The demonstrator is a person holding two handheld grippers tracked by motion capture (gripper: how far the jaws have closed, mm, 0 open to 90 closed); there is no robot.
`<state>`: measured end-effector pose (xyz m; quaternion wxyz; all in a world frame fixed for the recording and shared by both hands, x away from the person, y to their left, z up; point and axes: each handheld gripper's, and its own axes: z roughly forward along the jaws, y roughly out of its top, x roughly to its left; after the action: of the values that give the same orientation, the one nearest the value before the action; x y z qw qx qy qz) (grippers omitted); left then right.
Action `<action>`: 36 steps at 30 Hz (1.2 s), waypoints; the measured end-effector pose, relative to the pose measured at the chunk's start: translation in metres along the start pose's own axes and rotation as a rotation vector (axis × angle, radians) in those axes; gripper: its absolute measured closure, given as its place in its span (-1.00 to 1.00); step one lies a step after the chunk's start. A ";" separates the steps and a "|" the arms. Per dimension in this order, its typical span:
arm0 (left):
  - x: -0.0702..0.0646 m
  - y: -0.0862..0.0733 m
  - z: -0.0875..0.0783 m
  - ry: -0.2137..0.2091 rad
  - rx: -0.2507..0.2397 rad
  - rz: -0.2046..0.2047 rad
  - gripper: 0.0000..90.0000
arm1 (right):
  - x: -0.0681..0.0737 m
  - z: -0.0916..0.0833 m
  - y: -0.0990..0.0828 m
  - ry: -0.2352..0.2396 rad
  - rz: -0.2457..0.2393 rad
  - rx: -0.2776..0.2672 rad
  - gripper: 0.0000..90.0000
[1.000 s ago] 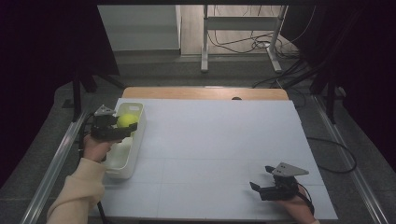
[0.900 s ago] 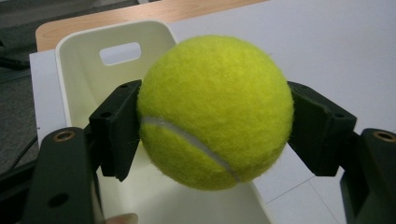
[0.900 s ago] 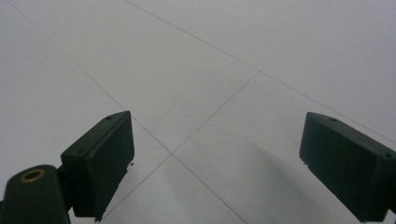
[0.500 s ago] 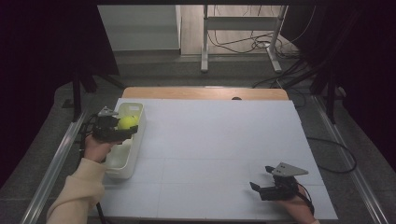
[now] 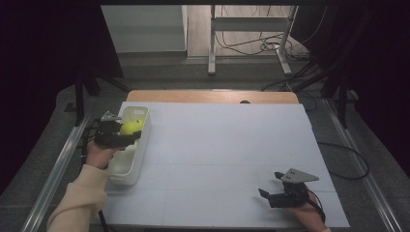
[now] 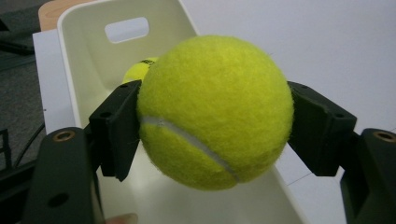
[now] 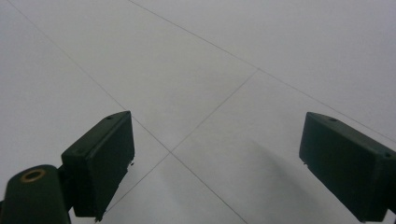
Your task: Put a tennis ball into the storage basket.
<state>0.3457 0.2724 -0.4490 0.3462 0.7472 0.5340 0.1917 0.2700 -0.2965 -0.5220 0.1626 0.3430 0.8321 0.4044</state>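
Right now the left gripper has its two black jaws pressed against either side of a yellow tennis ball, gripping it above the open white bin that sits at the left edge of the white table, and a second ball lies inside the bin just behind the held one. Over at the near right corner of the table, the right gripper rests low over the bare surface, well apart from the bin, with its jaws spread wide and nothing between them.
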 end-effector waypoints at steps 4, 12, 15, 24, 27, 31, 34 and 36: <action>0.000 -0.001 0.001 0.003 0.012 0.001 -0.41 | 0.000 0.000 0.000 0.000 0.000 0.001 -0.76; 0.001 -0.002 0.002 0.015 0.039 0.012 -0.41 | 0.000 0.000 0.000 0.000 -0.001 0.002 -0.76; 0.001 -0.002 0.002 0.024 0.051 0.017 -0.41 | 0.000 0.000 0.000 0.000 -0.001 0.003 -0.76; 0.003 -0.004 0.004 0.034 0.084 0.020 -0.41 | 0.000 0.001 0.000 0.000 -0.001 0.003 -0.76; 0.003 -0.003 0.004 0.035 0.088 0.022 -0.42 | 0.000 0.001 0.000 0.000 -0.001 0.004 -0.76; 0.003 -0.002 0.003 0.046 0.076 0.012 -0.44 | 0.000 0.000 0.000 0.000 -0.001 0.004 -0.76; 0.003 0.000 -0.001 0.043 0.048 0.000 -0.62 | 0.000 0.000 0.000 -0.001 0.000 0.004 -0.76; 0.003 0.002 -0.004 0.039 0.032 -0.002 -0.67 | 0.000 0.000 0.000 -0.001 -0.001 0.004 -0.76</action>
<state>0.3456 0.2757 -0.4450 0.3240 0.7482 0.5443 0.1971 0.2700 -0.2963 -0.5223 0.1623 0.3433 0.8329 0.4026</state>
